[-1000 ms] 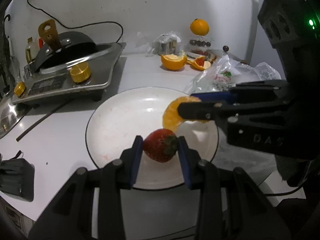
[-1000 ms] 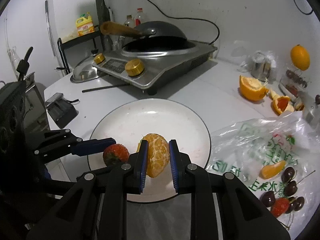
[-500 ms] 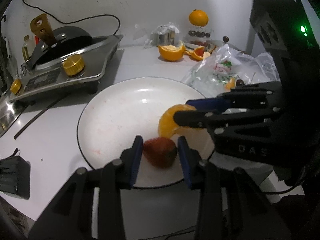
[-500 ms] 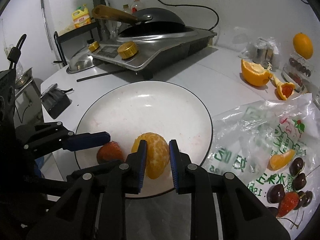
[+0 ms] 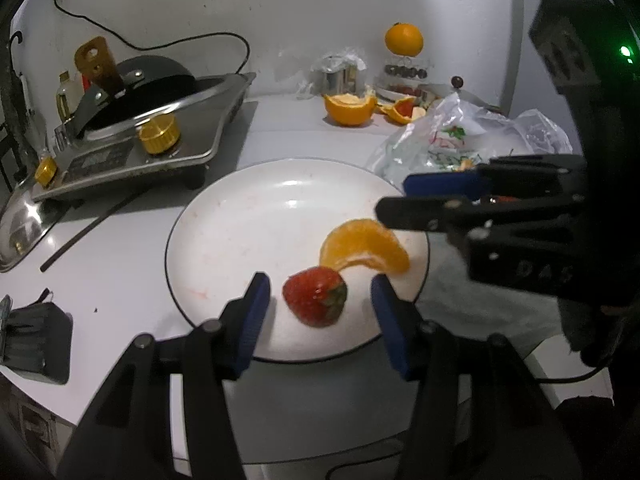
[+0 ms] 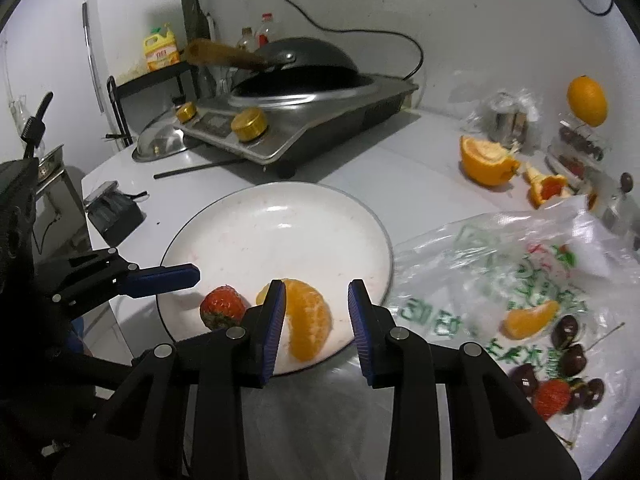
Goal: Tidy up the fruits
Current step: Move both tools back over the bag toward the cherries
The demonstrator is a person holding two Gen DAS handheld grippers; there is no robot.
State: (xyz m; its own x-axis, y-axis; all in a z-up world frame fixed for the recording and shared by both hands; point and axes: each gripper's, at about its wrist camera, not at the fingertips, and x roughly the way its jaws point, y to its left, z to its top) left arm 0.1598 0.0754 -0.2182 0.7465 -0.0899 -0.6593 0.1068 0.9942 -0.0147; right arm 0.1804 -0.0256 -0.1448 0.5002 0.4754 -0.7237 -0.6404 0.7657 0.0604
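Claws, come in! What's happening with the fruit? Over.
Both claws just opened. Strawberry in left claw, orange piece in right claw, both on plate. Nothing blocking.

**Red, Orange and Blue on a White Plate**

The plate (image 5: 248,232) is white with a thin dark rim line. On it lie a red strawberry (image 5: 315,297) with a green leafy cap and an orange peeled citrus piece (image 5: 366,246) with pale pith. Both the left gripper (image 5: 318,320) and the right gripper (image 6: 316,320) are black with blue pads. The plastic bag (image 6: 500,264) is clear with green and red print. The cherries (image 6: 572,356) are dark maroon. The stove knobs (image 6: 249,123) are gold, the wok (image 6: 304,66) black.
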